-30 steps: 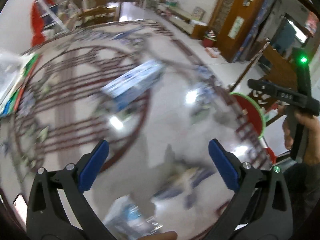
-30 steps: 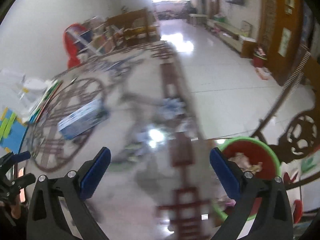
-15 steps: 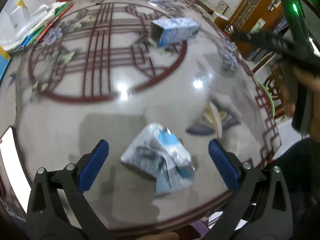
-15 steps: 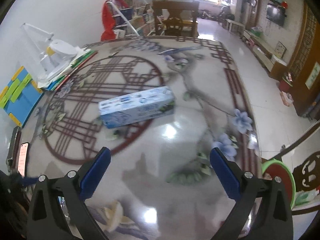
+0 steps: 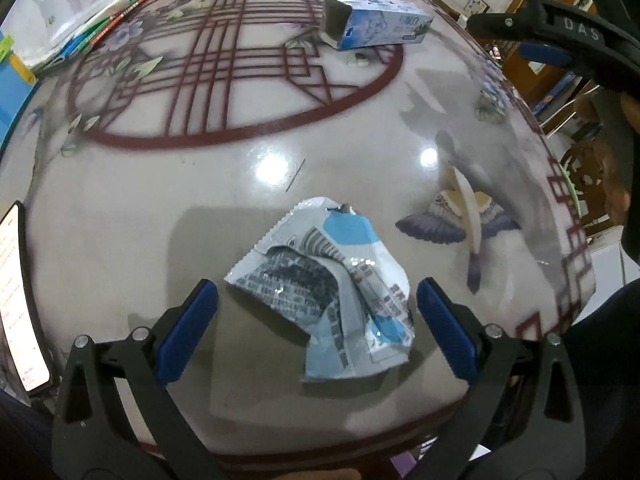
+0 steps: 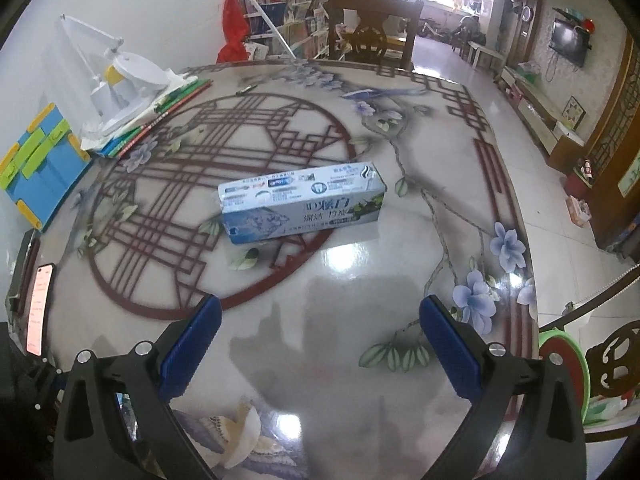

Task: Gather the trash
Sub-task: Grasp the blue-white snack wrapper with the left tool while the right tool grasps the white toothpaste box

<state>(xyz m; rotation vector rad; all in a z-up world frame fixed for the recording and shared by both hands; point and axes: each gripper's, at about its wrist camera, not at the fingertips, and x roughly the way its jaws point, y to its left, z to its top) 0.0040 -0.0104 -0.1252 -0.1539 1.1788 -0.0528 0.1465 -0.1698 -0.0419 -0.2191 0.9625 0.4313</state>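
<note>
Crumpled foil, blue and silver, now lies right between the spread fingers of our left hand-held gripper: this wrapper sat a little ahead of the pads half a second ago, and a second ago the view was only a blurred sweep across the counter. We have closed in, so we judge the first pick-up to be set up and needing only a squeeze. Jaws stand wide and hold nothing.

Our right hand-held gripper is likewise wide and empty. It has steadied from its earlier swing and now faces the toothpaste box, which lies on its side well ahead of the pads, between their lines. Seen from the left gripper, the box's near end is open.

Beyond the counter edge to the right of the right gripper, a green-rimmed bin waits, apparently for the trash.

Large Chinese characters run along the box's side, and we cannot make out the smaller print. Printing on the wrapper is too crumpled to read. Raised letters "DAS" show on the right gripper's body in the left view.
</note>
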